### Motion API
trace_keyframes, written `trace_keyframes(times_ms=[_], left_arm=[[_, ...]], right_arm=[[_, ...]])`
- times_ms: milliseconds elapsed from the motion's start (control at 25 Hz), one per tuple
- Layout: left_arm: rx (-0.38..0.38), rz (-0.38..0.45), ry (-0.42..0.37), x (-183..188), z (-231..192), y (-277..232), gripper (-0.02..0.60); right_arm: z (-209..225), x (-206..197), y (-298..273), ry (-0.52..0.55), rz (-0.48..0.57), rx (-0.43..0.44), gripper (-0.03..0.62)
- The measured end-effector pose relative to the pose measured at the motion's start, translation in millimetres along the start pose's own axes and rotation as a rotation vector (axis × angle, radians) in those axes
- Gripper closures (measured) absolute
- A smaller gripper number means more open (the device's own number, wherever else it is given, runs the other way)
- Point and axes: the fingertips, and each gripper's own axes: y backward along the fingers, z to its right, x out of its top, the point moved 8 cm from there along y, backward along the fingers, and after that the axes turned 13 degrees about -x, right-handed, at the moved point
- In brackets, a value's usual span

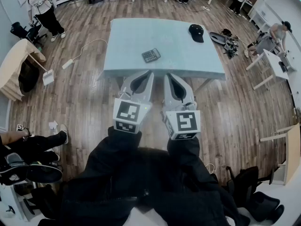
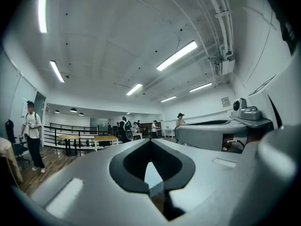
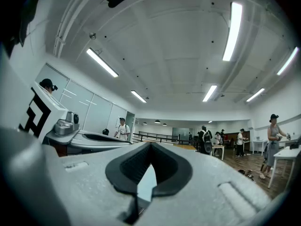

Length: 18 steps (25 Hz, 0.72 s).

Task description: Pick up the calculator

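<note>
On the pale blue table (image 1: pixel 131 36) ahead of you, the calculator (image 1: pixel 151 55) lies flat and slightly askew, near the middle of the near half, well apart from the black cap (image 1: pixel 196 32) toward the far right corner. Both tools are short of it. The left gripper (image 1: pixel 145 75) and the right gripper (image 1: pixel 171 76) sit side by side close to your body, pointing level, with their tips about at the table's near edge. Each has its jaws pressed together with nothing between them.

You are at the reach, I judge. Choose one gripper; the left looks a shade better lined up. Spread its jaws wide before you get there, then tip it down and come in over the calculator's shorter width. Because it lies flat, set the pads low along its edges and close gently so it does not skid away.

Neither gripper view shows the calculator. Both look out level across the room and ceiling, so steer by the head view for now. Its keys are too small to read and its thickness cannot be judged.
</note>
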Motion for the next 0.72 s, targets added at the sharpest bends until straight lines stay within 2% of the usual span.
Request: trace_keyframes(times_ms=[480, 720], left_arm=[[-0.02, -0.009, 0.026, -10.7, -8.9, 11.2, 0.578], [-0.027, -0.016, 0.044, -19.1, -12.5, 18.7, 0.579]], right_arm=[[-15.3, -5.7, 0.9, 0.017, -0.015, -0.025, 0.595], [-20.6, -13.5, 3.8, -0.02, -0.044, -0.045, 0.595]])
